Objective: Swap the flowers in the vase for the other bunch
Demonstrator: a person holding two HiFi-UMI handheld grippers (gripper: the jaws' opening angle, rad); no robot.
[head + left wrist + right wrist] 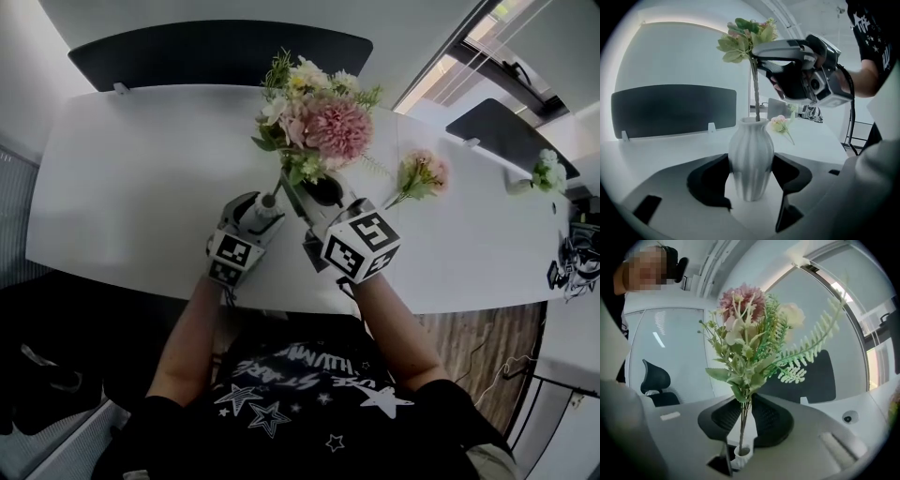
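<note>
Flowers (422, 175) loose on table (141, 187) near vase (751, 157)

The vase (750, 157) stands on the surface (141, 187) between the jaws of the left gripper (752, 190). The right gripper (743, 413) is just right of it and higher, closed around the stems of a bunch of flowers (319, 127). The stem ends sit in the vase's neck. A second bunch (422, 173) lies on the surface further right of the right gripper. A partition (216, 52) stands beyond both grippers at the far edge.
</note>
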